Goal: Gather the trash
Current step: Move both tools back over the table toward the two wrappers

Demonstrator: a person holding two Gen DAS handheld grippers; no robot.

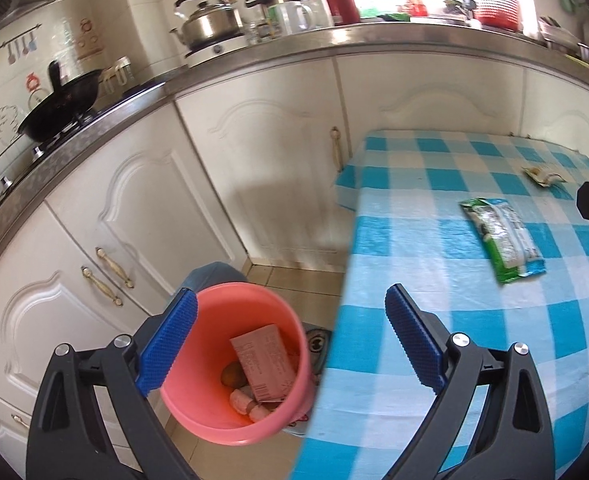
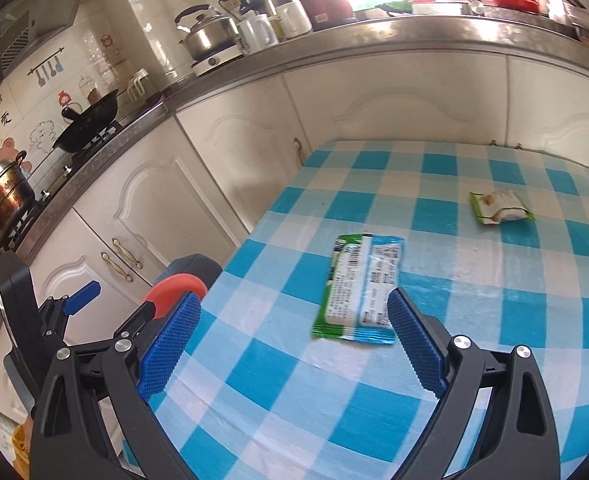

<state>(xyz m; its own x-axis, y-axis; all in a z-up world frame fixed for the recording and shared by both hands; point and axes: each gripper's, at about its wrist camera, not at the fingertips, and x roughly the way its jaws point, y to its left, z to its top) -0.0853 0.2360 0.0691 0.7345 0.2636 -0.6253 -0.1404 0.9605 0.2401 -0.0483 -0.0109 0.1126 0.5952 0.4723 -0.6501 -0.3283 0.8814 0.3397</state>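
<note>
- Here the left tool (image 1: 290, 344) stands wide open with nothing between its blue pads (image 1: 412, 342); one pad is over the pink bin (image 1: 290, 376), the other over the table (image 1: 434, 420) edge.
- Directly below and ahead of the left tool, the pink bin on the floor holds a pink printed packet (image 1: 264, 360) and some small scraps.
- Ahead and to the right of the left tool, a green wrapper (image 1: 502, 238) lies flat on the checked table; farther beyond it lies a small crumpled wrapper (image 1: 544, 174).
- The right tool (image 2: 294, 348) is also open and empty, above the table.
- The green wrapper (image 2: 360, 288) lies just ahead of the right tool, its near end beside the right pad, apparently untouched.
- The small crumpled wrapper (image 2: 500, 207) lies farther ahead, to the right.
</note>
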